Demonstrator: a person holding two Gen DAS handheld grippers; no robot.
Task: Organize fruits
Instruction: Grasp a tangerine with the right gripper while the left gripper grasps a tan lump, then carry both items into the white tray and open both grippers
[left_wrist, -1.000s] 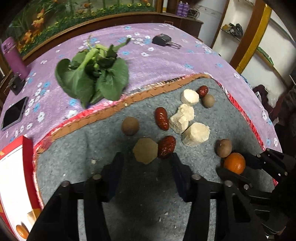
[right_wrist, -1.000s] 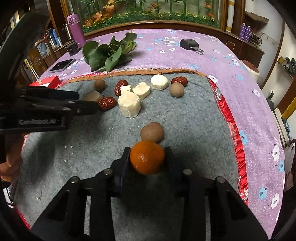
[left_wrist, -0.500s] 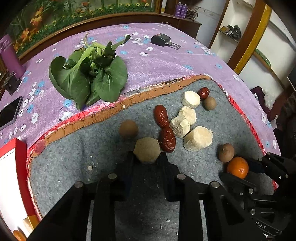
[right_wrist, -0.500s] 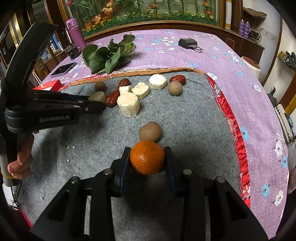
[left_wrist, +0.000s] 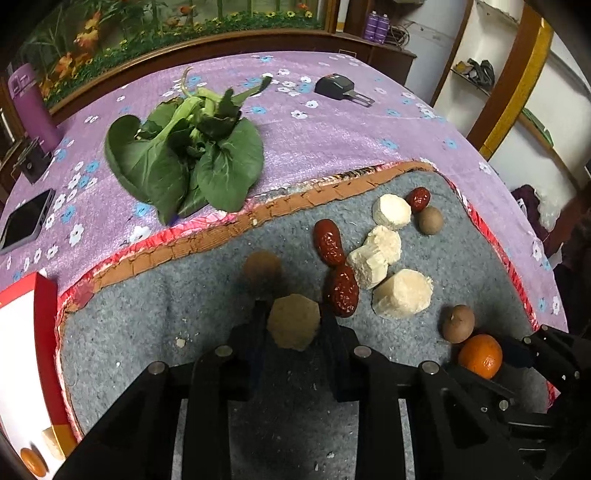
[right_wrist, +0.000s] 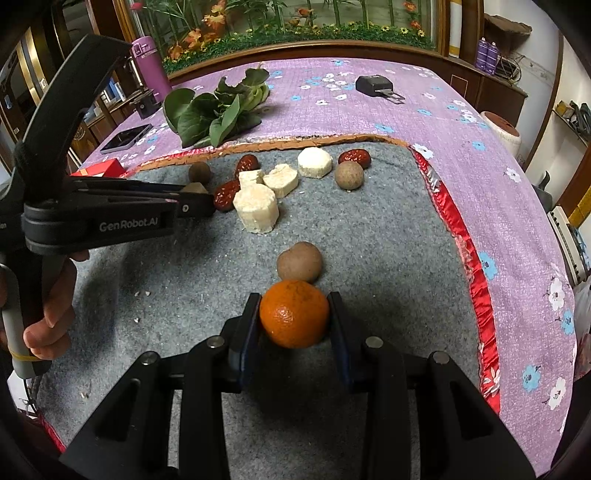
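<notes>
My left gripper (left_wrist: 293, 325) is shut on a tan hexagonal piece (left_wrist: 293, 326), held just above the grey mat (left_wrist: 147, 325); it also shows in the right wrist view (right_wrist: 194, 201). My right gripper (right_wrist: 293, 319) is shut on a small orange (right_wrist: 294, 314), which also shows in the left wrist view (left_wrist: 480, 356). A brown longan (right_wrist: 299, 261) lies just beyond the orange. Red dates (left_wrist: 330, 242), white yam chunks (left_wrist: 402, 298) and other longans (left_wrist: 262, 267) lie scattered on the mat.
Leafy greens (left_wrist: 184, 162) lie on the purple flowered cloth (left_wrist: 332, 136) behind the mat. A red and white box (left_wrist: 26, 350) stands at the left edge. A phone (left_wrist: 26, 221), a purple bottle (left_wrist: 31, 103) and a black device (left_wrist: 338, 86) lie further back.
My left gripper moved forward and closed on the tan hexagonal piece, and has lifted it slightly. My right gripper stays shut on the orange, almost unmoved.
</notes>
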